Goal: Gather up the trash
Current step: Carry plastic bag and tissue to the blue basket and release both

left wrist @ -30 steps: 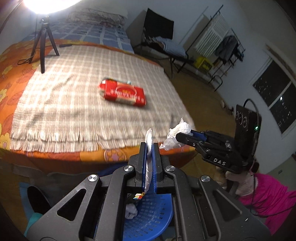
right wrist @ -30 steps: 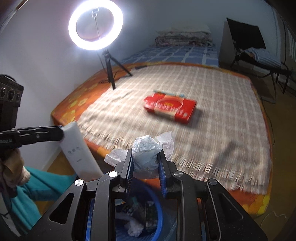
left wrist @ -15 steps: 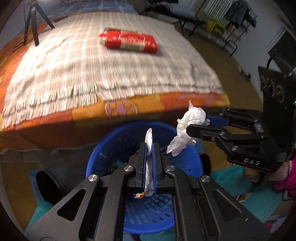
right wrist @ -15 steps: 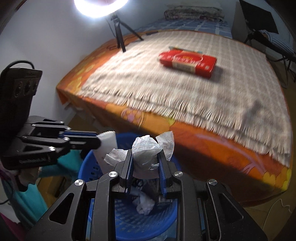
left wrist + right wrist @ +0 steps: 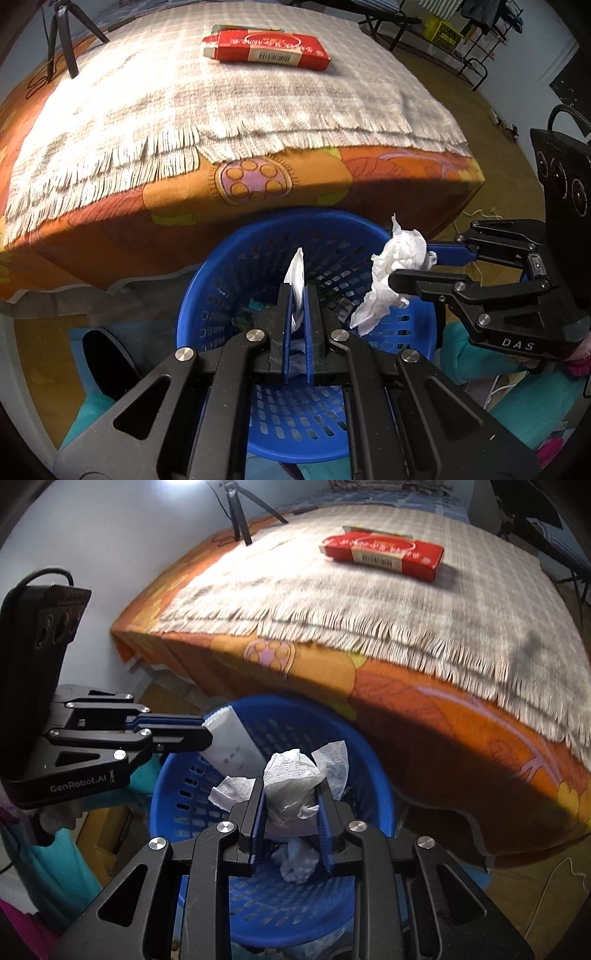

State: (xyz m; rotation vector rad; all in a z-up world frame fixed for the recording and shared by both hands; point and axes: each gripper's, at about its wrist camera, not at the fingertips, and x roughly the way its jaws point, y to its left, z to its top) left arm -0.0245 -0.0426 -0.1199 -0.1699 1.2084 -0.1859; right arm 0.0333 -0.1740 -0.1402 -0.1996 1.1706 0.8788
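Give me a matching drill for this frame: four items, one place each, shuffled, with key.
Items:
1. tissue wad
2. flat white packet
3. red box
4. basket

Places:
A. on the fringed blanket
B. on the floor by the bed
C. in the right tool
D. in the left tool

Pairs: 1-C, 2-D, 3-A, 4-B

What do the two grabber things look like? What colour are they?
Both are black plastic with silver screws and blue-lined jaws. The left gripper says "GenRobot.AI" in white; the right gripper says "DAS". Each has a black box behind it with round holes and a black cable.
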